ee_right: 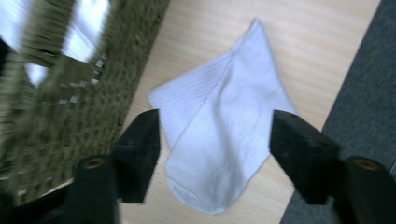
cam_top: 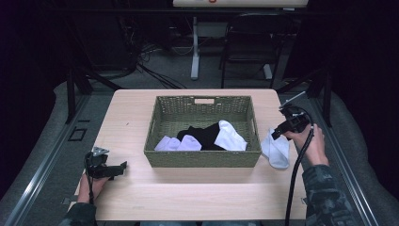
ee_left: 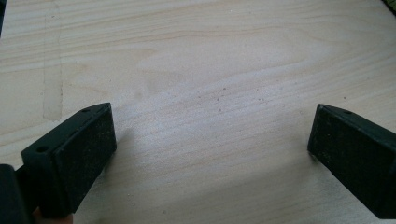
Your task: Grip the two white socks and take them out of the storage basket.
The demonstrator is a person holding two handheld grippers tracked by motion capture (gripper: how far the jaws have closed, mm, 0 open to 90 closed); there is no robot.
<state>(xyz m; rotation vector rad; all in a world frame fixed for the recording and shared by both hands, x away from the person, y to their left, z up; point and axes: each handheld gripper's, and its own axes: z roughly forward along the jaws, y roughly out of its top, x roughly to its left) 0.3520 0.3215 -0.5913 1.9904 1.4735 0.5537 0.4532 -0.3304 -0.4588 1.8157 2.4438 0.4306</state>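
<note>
A white sock (cam_top: 276, 150) lies flat on the wooden table (cam_top: 197, 193), just right of a woven basket (cam_top: 202, 159). My right gripper (cam_top: 277, 134) hangs over the sock's upper end with its jaws apart. In the right gripper view the sock (ee_right: 219, 154) lies on the wood below the open gripper (ee_right: 215, 128), with the basket wall (ee_right: 70, 93) blurred at the left. My left gripper (cam_top: 123, 167) rests low near the table's front left corner. It is open (ee_left: 210, 154) over bare wood. Inside the basket lie white socks (cam_top: 230, 136) and a black one (cam_top: 202, 134).
The basket takes up the middle of the table. The table's right edge (cam_top: 294, 155) runs close beside the sock, with grey floor beyond it. A chair (cam_top: 249, 42) and a table leg (cam_top: 195, 47) stand behind the table.
</note>
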